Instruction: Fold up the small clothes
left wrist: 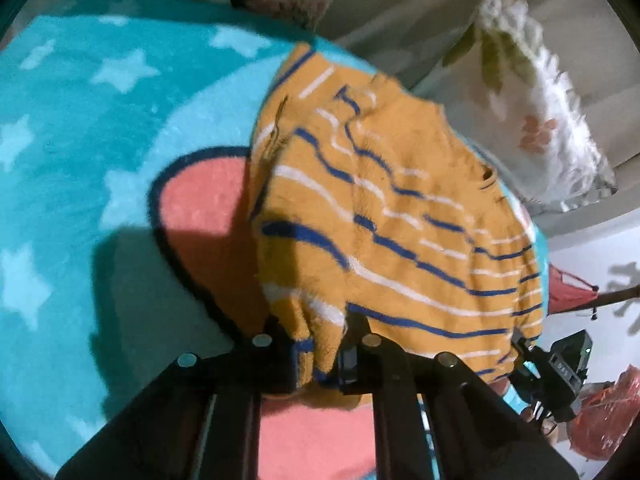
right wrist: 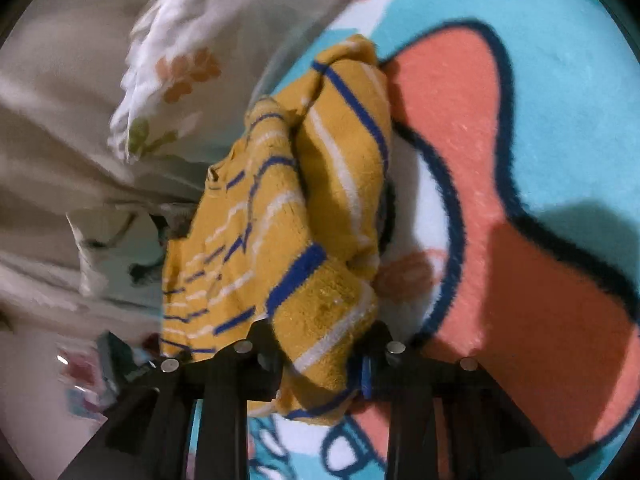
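Both grippers clamped on the striped garment, fold under way but far from finished.

Left wrist view first: the left gripper (left wrist: 320, 344) has its fingers clenched on a bunched hem of the mustard striped garment (left wrist: 384, 216), which drapes away from the camera over the teal star blanket (left wrist: 80, 120) — one layer seems doubled over, yet the cloth is rumpled, so I'd judge the fold is only mid-way, with smoothing and setting down left to do. Far right in this view, the right gripper (left wrist: 524, 350) shows at the other corner of the hem. Over to the right wrist view: the fingers (right wrist: 264, 340) are grasping a thick wad of the same garment (right wrist: 320, 200) — here it looks more crumpled, and the floral pillow (right wrist: 168, 80) sits just beside it.
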Tool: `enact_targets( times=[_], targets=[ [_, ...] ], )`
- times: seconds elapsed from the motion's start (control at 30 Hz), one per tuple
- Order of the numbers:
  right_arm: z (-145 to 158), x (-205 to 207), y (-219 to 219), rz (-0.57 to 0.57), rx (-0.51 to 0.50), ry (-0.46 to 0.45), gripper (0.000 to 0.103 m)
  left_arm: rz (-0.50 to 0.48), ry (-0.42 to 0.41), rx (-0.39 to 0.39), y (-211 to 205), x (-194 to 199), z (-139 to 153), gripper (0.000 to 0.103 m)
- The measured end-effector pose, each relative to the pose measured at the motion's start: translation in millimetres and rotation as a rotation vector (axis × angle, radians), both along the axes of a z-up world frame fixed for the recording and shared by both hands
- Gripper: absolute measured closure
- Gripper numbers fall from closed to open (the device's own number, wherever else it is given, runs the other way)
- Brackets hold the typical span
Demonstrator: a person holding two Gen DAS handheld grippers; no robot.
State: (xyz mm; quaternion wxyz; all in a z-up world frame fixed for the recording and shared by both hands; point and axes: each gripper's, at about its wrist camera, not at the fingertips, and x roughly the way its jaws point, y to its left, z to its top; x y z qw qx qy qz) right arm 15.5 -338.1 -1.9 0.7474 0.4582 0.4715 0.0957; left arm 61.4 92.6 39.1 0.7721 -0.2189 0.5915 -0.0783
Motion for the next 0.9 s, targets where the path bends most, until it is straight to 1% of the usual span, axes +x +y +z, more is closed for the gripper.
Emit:
enact_targets(
  times=[0.1, 0.17, 0.2, 0.27, 0.3, 0.33, 0.37, 0.4, 0.43, 0.47, 0.53, 0.6, 0.67, 0.7, 0.73, 0.8, 0.83, 0.9],
  targets=[
    [20, -19, -8, 0.040, 0.013, -0.018, 0.080, -0.009, -0.027, 0.010, 0, -25, 27, 0.092],
    [28, -32, -13, 0.069, 0.027, -0.024, 0.080, -0.005, -0.023, 0.007, 3, -45, 32, 0.092],
    [29, -39, -16, 0.080, 0.027, -0.022, 0.080, -0.006, -0.010, 0.002, 3, -52, 28, 0.092],
    [23, -50, -17, 0.108, -0.007, 0.004, 0.080, 0.003, 0.048, 0.011, 3, -62, 6, 0.088],
    [16, -53, -18, 0.121, -0.034, 0.030, 0.077, 0.028, 0.079, 0.020, 7, -65, -6, 0.087],
    [8, -56, -21, 0.126, -0.057, 0.064, 0.074, 0.063, 0.107, 0.024, 15, -70, -19, 0.080],
    [4, -57, -22, 0.126, -0.064, 0.082, 0.072, 0.088, 0.108, 0.012, 20, -74, -22, 0.072],
    [4, -61, -26, 0.123, -0.066, 0.081, 0.068, 0.110, 0.097, -0.001, 24, -79, -20, 0.072],
    [10, -66, -30, 0.122, -0.082, 0.067, 0.063, 0.126, 0.073, -0.002, 28, -85, -12, 0.069],
    [17, -69, -34, 0.123, -0.112, 0.052, 0.062, 0.129, 0.053, 0.010, 30, -89, -6, 0.064],
    [36, -75, -45, 0.119, -0.191, 0.017, 0.061, 0.139, 0.018, 0.075, 33, -96, 8, 0.058],
    [54, -75, -53, 0.108, -0.265, -0.016, 0.061, 0.143, -0.010, 0.126, 32, -102, 20, 0.057],
    [82, -69, -48, 0.138, -0.335, -0.106, 0.061, 0.136, -0.045, 0.152, 24, -107, 31, 0.056],
    [91, -65, -45, 0.157, -0.346, -0.137, 0.062, 0.126, -0.062, 0.160, 19, -110, 34, 0.056],
    [100, -56, -32, 0.194, -0.356, -0.177, 0.062, 0.108, -0.082, 0.164, 10, -112, 37, 0.053],
    [107, -36, -4, 0.270, -0.355, -0.223, 0.062, 0.072, -0.092, 0.179, -15, -105, 35, 0.051],
    [104, -20, 15, 0.316, -0.349, -0.230, 0.062, 0.057, -0.087, 0.188, -19, -107, 35, 0.051],
    [94, 0, 36, 0.375, -0.352, -0.235, 0.062, 0.024, -0.087, 0.211, -38, -106, 34, 0.051]
  ],
)
